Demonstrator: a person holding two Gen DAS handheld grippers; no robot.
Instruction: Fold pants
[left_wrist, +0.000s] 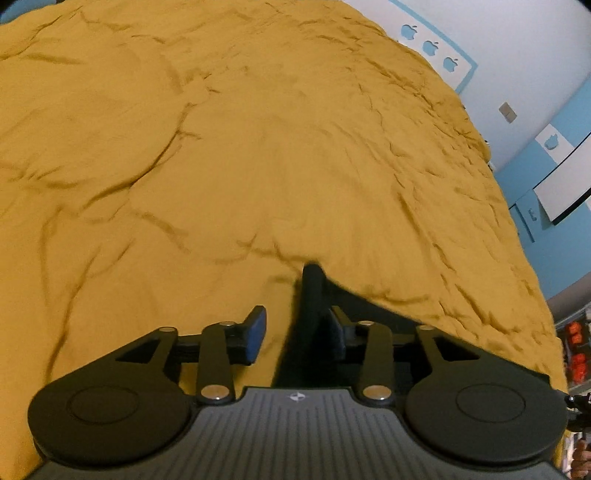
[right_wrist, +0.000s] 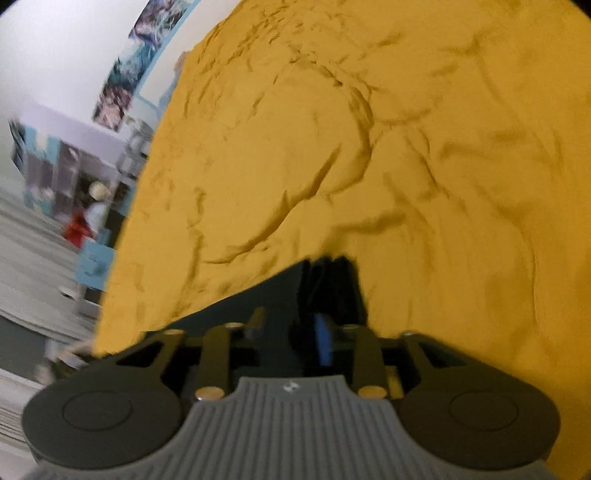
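Your left gripper (left_wrist: 295, 332) stands with its fingers apart; a fold of the dark pants (left_wrist: 314, 295) rises in the gap, lying against the finger on the right of the view, while the blue pad (left_wrist: 256, 334) on the other finger is bare. You cannot tell from this view whether the cloth is actually pinched. Beyond the pants spreads the wrinkled yellow bedcover (left_wrist: 240, 147), filling most of the view, and past the bedcover's far edge stands a white and blue wall (left_wrist: 517, 74).

Your right gripper (right_wrist: 295, 332) has dark pants (right_wrist: 328, 284) bunched between its fingers, hiding one blue pad (right_wrist: 323, 343) partly; how firmly the fingers close on the cloth you cannot tell. The pants' edge runs leftward over the yellow bedcover (right_wrist: 406, 147). Left of the bedcover lies a blurred room.
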